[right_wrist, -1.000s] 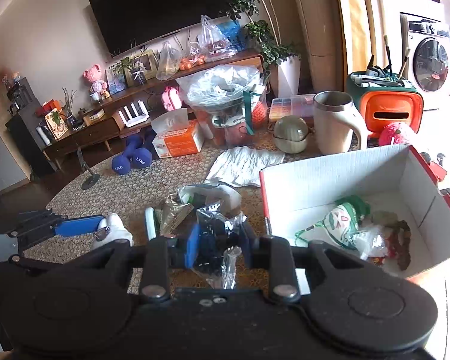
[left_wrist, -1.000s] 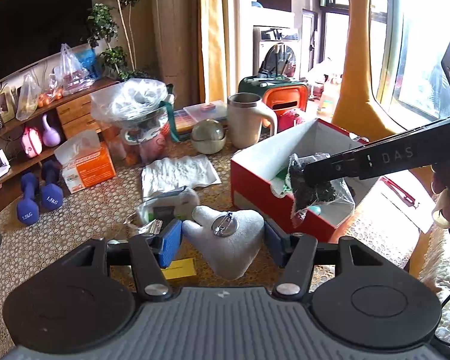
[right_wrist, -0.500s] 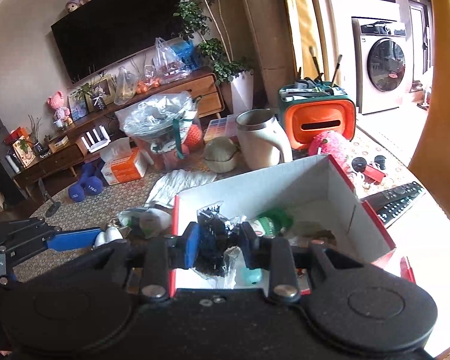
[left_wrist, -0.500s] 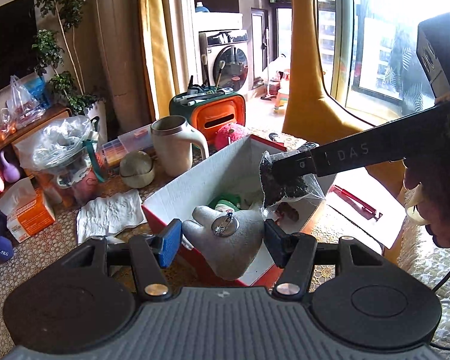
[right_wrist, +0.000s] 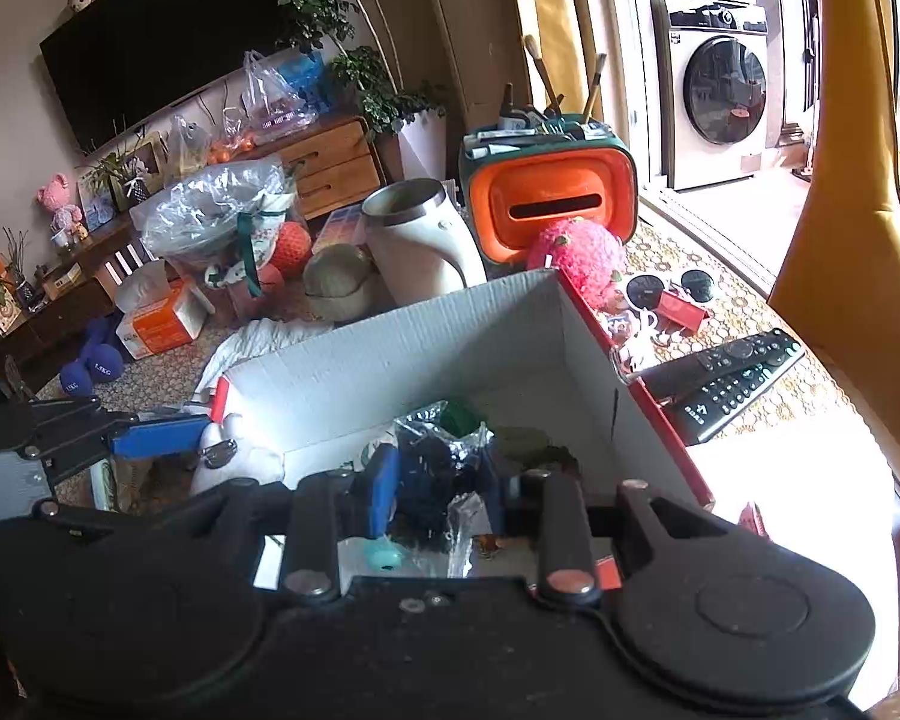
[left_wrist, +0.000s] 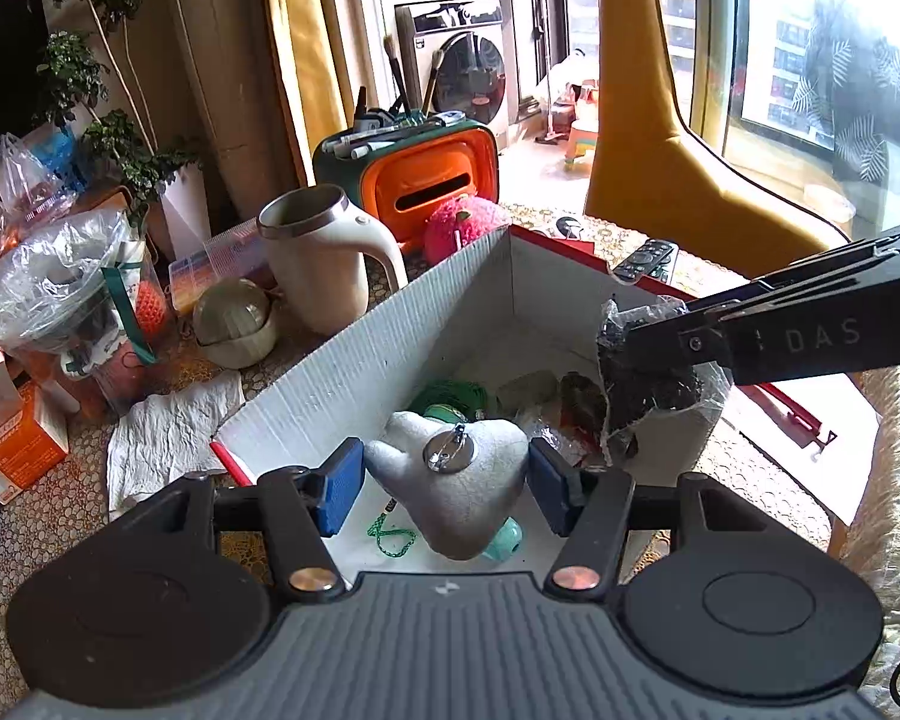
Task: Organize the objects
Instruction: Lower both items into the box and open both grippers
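Left tool has its blue pads clamped on a grey plush piece with a round metal pin on it, hanging right over the open red-and-white box. Right tool is pinched down narrower on a crinkly clear bag of dark stuff, also over the box — from the left camera it comes in from the right edge, bag dangling above the far corner.

Inside the box below: a green cord bundle, a teal bit, some wrappers. Pretty cluttered down there already.

Around the box on the patterned tabletop: one crumpled white cloth just left of it, one orange tissue box, one cream jug and one round greenish bowl-thing behind the near wall. On the right side, two remotes lying beside the box wall. Further back — one fuzzy pink ball against an orange-and-green caddy full of brushes, then a washing machine by the window.
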Demonstrator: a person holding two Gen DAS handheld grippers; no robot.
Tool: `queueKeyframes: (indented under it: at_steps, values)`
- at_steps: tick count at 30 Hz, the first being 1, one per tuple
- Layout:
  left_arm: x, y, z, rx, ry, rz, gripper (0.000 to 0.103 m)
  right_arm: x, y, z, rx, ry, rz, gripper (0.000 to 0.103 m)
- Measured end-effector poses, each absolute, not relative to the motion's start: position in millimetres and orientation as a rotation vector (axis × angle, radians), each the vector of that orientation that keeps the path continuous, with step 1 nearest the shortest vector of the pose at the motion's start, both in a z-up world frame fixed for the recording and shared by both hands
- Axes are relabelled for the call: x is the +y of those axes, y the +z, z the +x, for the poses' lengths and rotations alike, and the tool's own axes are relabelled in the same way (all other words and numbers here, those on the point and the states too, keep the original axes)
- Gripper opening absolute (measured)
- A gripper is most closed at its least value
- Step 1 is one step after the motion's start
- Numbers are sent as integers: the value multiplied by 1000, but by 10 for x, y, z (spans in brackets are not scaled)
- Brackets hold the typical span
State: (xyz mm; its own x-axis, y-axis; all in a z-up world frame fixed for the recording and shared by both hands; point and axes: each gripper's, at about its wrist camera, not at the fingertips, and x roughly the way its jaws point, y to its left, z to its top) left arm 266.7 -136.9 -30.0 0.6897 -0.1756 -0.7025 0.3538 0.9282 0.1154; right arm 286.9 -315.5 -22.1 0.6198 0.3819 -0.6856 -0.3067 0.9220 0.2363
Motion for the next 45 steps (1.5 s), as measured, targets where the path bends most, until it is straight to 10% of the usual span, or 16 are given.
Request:
queueKeyframes:
  at_steps: [39,45]
  values:
    - [-1707,-1048,3351,1024,-297,303,68,-3106,-883,3453,943,277,54,35]
    - [-1598,-843,3230,975,-310,247,68,-3118,-713,3300,903,298,67,52]
